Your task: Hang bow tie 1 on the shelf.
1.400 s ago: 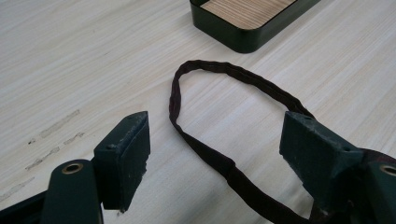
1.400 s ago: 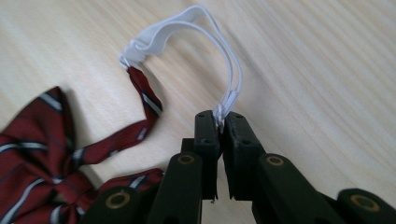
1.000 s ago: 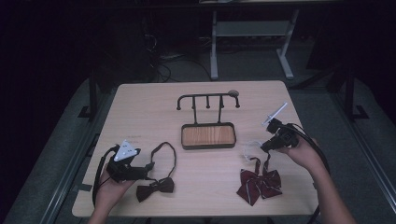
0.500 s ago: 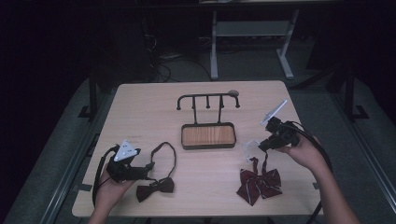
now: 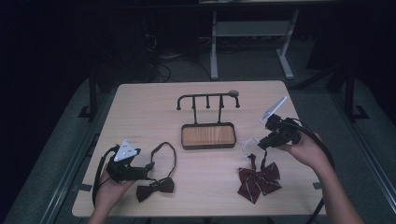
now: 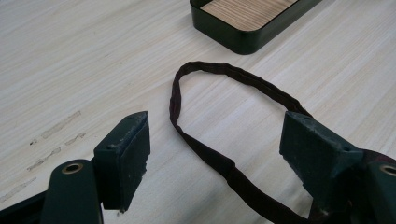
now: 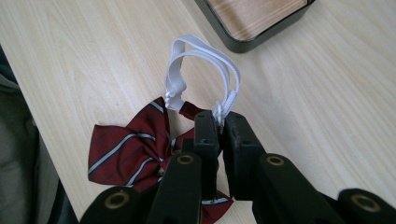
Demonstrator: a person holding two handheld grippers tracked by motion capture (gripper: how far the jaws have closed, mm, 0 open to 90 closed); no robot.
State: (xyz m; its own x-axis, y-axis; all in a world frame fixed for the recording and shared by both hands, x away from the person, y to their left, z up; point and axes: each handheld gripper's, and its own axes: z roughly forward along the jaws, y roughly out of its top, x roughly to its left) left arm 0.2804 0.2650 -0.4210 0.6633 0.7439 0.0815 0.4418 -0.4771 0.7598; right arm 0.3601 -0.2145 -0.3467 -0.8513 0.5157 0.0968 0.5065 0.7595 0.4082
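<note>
Moved: right gripper (image 5: pixel 259 144) has risen a little since a second ago, lifting the white band (image 5: pixel 249 143) off the table (image 5: pixel 140 107); left gripper (image 5: pixel 148 171) has stayed in place
Right gripper: jaws pressed together, pinching the white band (image 7: pixel 219 109) at its clasp, as the right gripper view shows
White band: an elastic loop standing up from the jaws, its other end fixed to the red bow (image 7: pixel 135 149)
Red bow: striped, lying on the table (image 7: pixel 70 56) just under and beside the right gripper; in the high view it sits near the front right edge (image 5: pixel 259 181)
Left gripper: jaws spread wide, resting low at the table (image 6: pixel 70 60), nothing pinched
Dark strap: loop (image 6: pixel 205 149) lying flat, running between the open left jaws, one part passing close under the right-hand jaw; whether it touches that jaw cannot be told
Dark bow: on the table (image 5: pixel 155 188) just in front of the left gripper, joined to the strap
Tray: wood-floored, dark-rimmed (image 5: pixel 208 146), mid-table between both hands, with a hook rack (image 5: pixel 208 98) rising behind it
</note>
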